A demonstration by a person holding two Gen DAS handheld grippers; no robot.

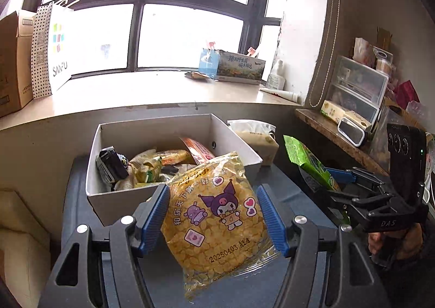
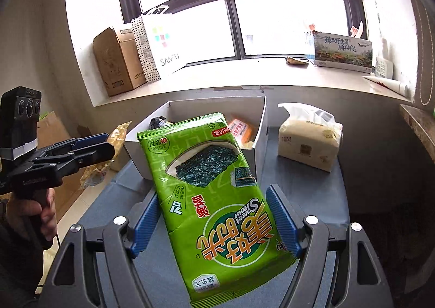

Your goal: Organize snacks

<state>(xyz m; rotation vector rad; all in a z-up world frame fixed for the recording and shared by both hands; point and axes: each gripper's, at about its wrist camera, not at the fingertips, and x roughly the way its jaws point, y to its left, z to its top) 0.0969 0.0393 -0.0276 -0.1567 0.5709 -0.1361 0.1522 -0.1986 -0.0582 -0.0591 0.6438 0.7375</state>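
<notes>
My left gripper (image 1: 213, 206) is shut on a yellow snack bag (image 1: 217, 221) printed with cartoon figures, held in the air above the dark blue table top (image 1: 285, 191). Its blue pads (image 1: 156, 207) press both sides of the bag. My right gripper (image 2: 213, 210) is shut on a green seaweed packet (image 2: 212, 204), also lifted. Ahead of both stands an open white box (image 1: 95, 145) with several snacks inside. The right gripper with the green packet (image 1: 310, 164) shows at the right of the left wrist view; the left gripper (image 2: 92, 145) with its yellow bag (image 2: 117, 137) shows at the left of the right wrist view.
A tissue pack (image 2: 310, 139) sits right of the box. The windowsill behind holds a cardboard box (image 2: 117, 60), a white paper bag (image 2: 163, 44) and a printed carton (image 2: 342, 50). A shelf (image 1: 334, 134) with clear drawers stands at the right. A hand (image 2: 35, 215) grips the left tool.
</notes>
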